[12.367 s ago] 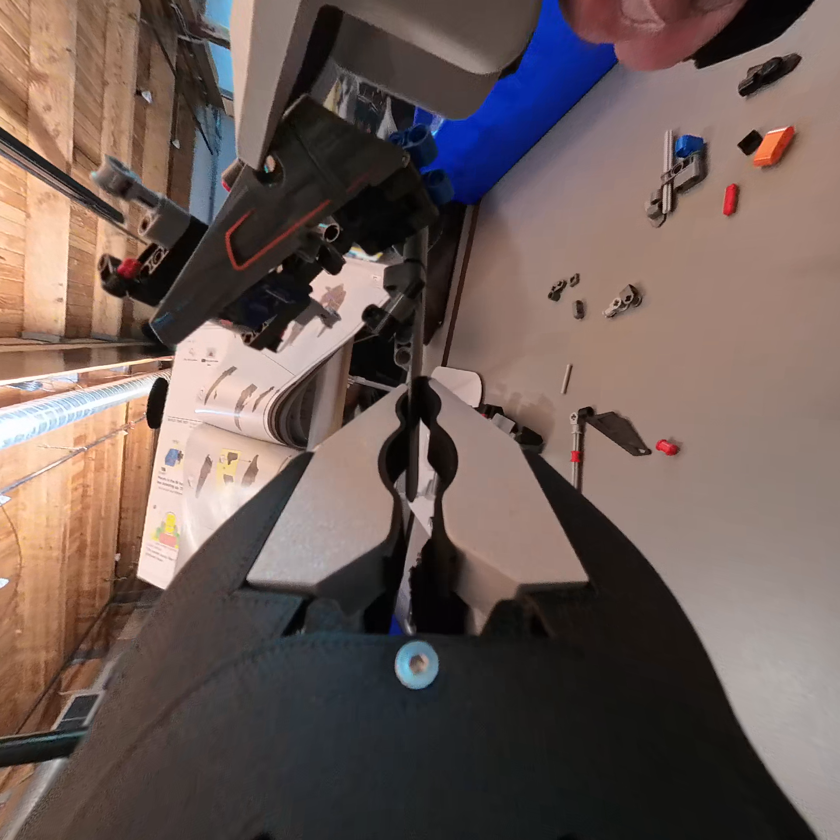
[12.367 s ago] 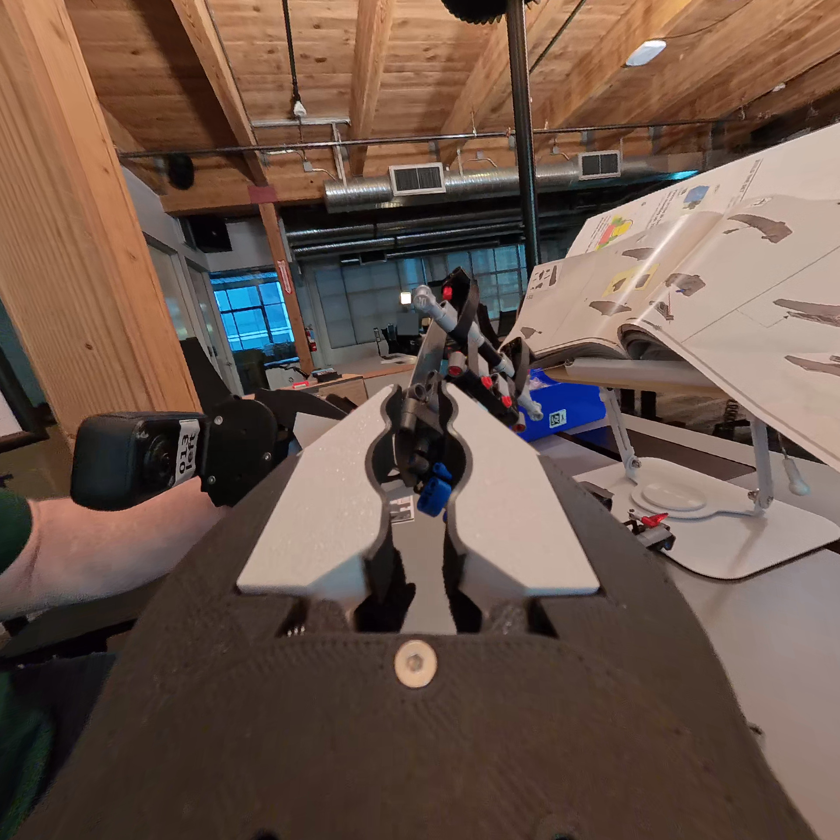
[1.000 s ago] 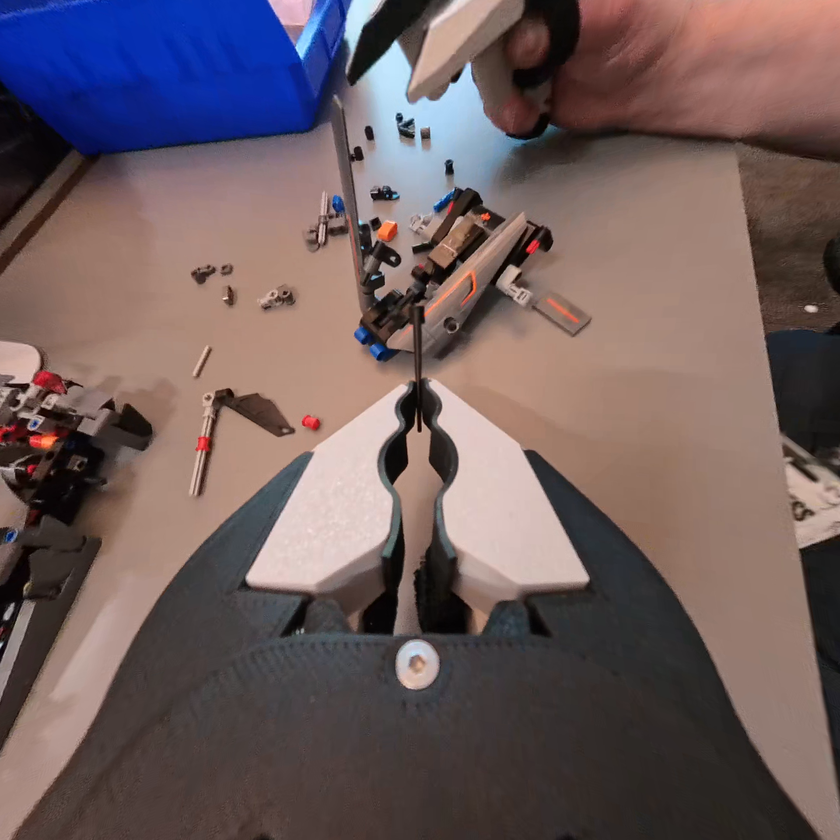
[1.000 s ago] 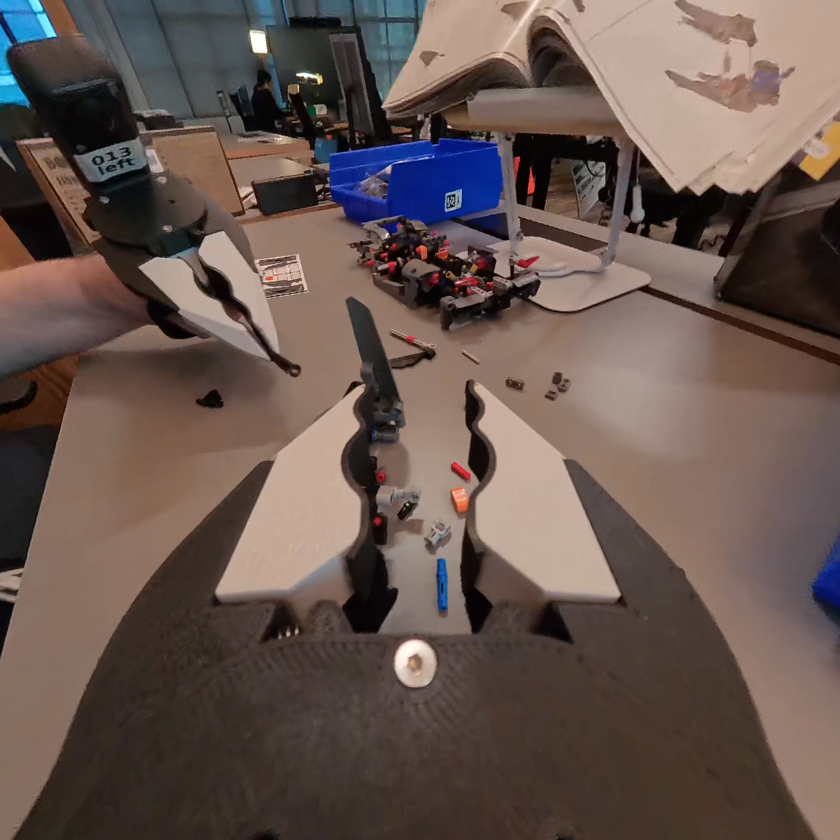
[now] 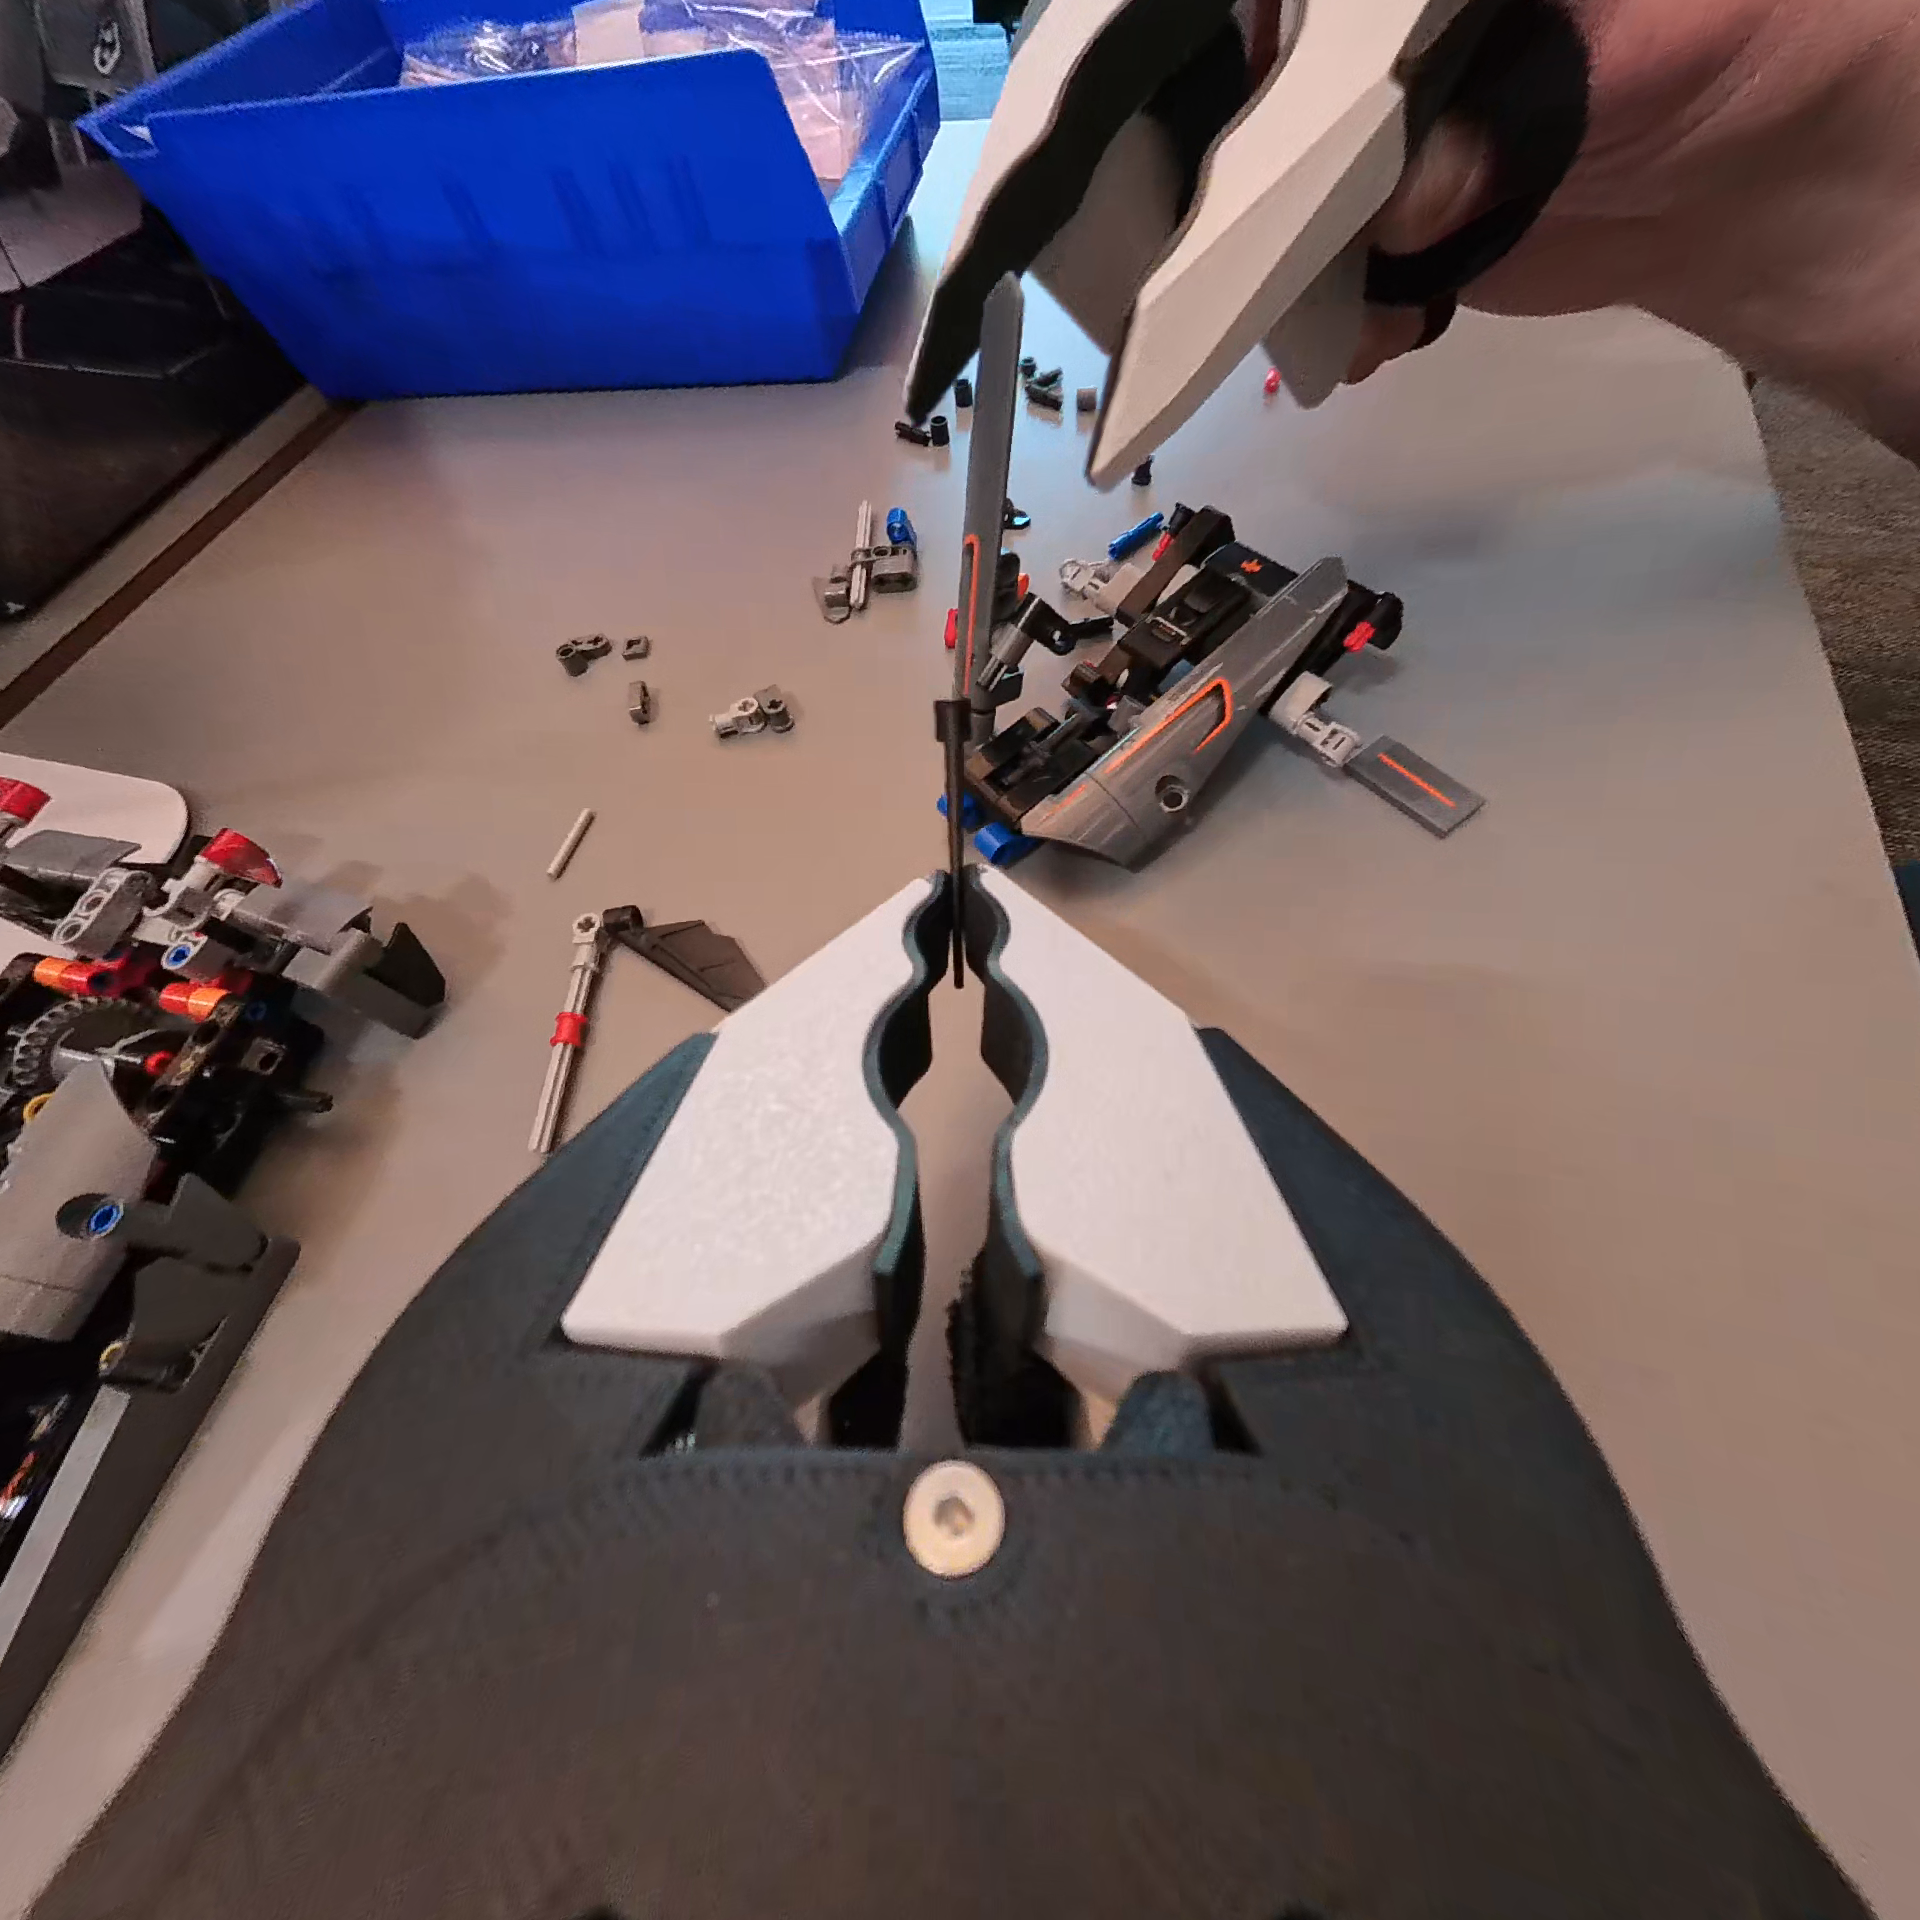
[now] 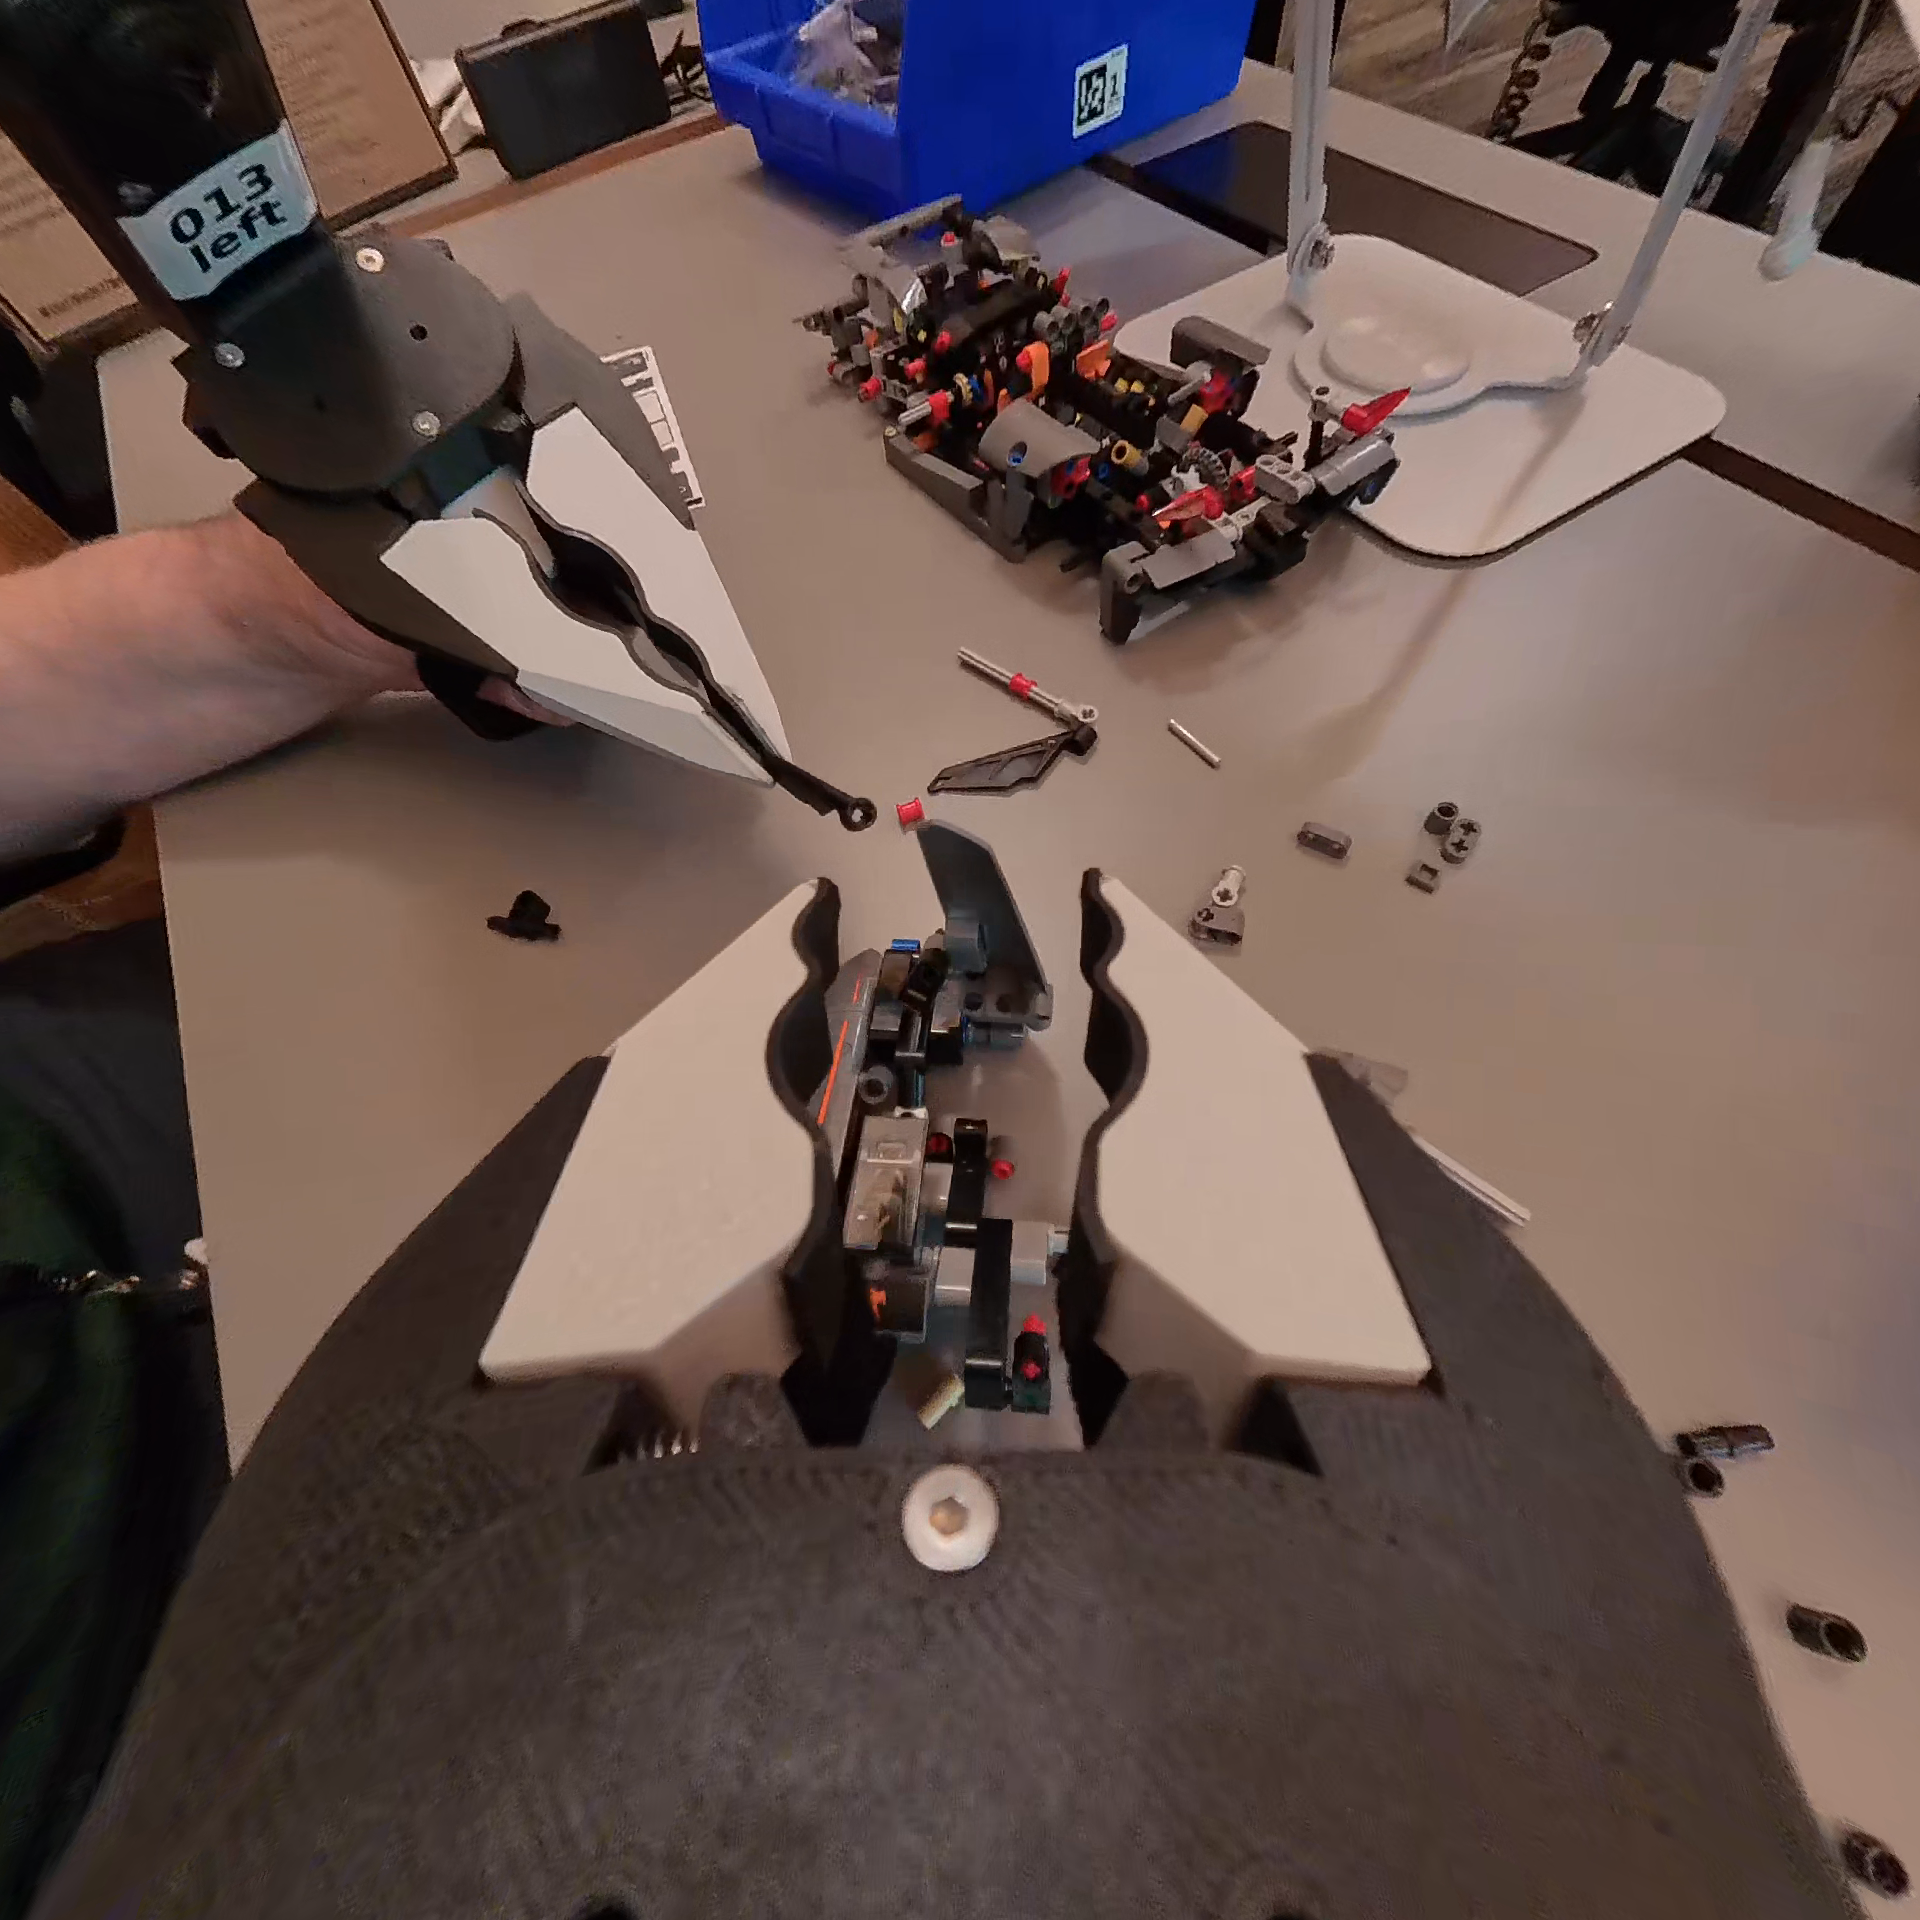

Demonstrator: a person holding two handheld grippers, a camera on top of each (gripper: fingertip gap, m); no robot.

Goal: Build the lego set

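Showing: a grey table (image 6: 1558, 810) strewn with lego pieces, seen from two handheld grippers.
Room: one blue bin (image 5: 499, 208) at the table's far edge; one white stand base (image 6: 1455, 405) beside it.
Left gripper (image 5: 958, 904): fingers pinched nearly together on a thin black axle (image 5: 953, 831) that pokes forward from the tips.
Right gripper (image 6: 951, 904): fingers spread wide, holding nothing, hovering over the grey-and-orange winged sub-assembly (image 6: 914, 1101) lying on the table.
Builds: two (the sub-assembly, with one grey fin (image 6: 977, 904) standing up, and a larger, busier chassis (image 6: 1091, 436) by the stand).
Loose parts: one black fin on a grey rod (image 6: 1023, 753), one red bush (image 6: 909, 812), several small grey connectors.
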